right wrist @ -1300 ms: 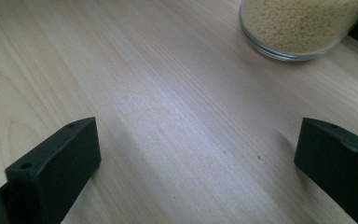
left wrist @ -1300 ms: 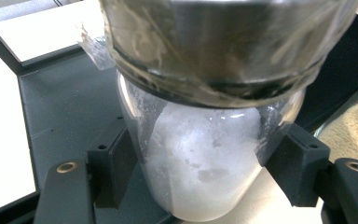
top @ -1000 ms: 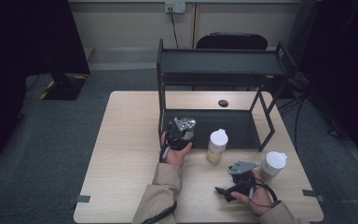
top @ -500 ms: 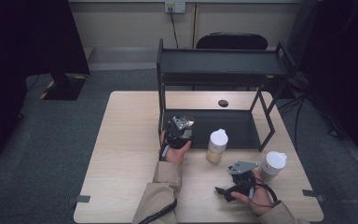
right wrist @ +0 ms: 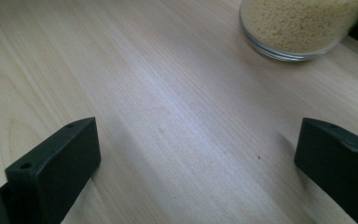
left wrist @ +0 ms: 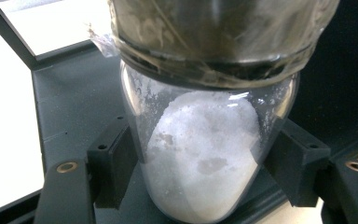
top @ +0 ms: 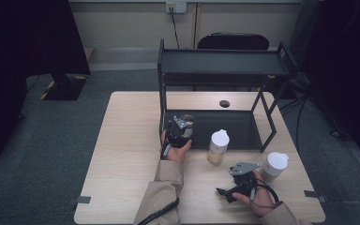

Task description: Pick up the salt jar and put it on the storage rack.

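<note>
At the front left corner of the black rack's (top: 225,70) bottom shelf, the left gripper (left wrist: 200,158) clamps a glass jar of white powder (left wrist: 205,154) squarely between its jaws. Toward the table's (top: 131,140) front right, the right gripper (right wrist: 196,158) rests, jaws apart, holding nothing.

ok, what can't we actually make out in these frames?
- Jar of white powder, left gripper view: its top and base are cut off by the frame edges.
- The same jar, high view: mostly hidden behind the left gripper.
- Jar of yellow grains, right gripper view: upper part cut off by the top edge.
- Third jar, high view: contents too small to tell.
</note>
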{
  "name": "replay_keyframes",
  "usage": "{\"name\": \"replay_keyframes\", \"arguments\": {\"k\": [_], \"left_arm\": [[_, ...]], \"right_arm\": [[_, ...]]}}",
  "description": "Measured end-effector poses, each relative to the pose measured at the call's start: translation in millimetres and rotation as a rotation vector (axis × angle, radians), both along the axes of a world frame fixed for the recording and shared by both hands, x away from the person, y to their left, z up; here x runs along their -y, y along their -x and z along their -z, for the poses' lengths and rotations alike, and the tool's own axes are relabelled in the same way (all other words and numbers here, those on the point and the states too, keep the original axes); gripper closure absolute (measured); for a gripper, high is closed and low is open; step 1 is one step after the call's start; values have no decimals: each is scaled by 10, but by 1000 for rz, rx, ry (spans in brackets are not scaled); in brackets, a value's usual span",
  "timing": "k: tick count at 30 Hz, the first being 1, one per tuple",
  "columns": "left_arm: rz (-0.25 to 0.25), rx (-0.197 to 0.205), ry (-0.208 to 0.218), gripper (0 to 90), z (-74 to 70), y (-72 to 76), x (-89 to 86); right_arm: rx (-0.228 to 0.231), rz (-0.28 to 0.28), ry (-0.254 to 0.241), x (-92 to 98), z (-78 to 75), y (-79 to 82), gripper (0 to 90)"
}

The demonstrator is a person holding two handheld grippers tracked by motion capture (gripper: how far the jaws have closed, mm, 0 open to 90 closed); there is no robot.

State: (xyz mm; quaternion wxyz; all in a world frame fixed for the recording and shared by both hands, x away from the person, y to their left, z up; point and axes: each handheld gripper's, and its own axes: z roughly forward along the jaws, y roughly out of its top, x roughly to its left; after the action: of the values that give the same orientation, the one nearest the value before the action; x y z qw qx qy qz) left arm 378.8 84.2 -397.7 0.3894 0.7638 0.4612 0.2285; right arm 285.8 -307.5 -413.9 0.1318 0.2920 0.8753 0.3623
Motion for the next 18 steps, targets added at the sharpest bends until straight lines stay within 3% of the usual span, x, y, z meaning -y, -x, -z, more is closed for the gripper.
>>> {"name": "replay_keyframes", "arguments": {"k": [18], "left_arm": [[-16, -1, -4, 310, 16, -64, 37]], "right_arm": [[0, 0, 0, 0, 0, 0, 0]]}}
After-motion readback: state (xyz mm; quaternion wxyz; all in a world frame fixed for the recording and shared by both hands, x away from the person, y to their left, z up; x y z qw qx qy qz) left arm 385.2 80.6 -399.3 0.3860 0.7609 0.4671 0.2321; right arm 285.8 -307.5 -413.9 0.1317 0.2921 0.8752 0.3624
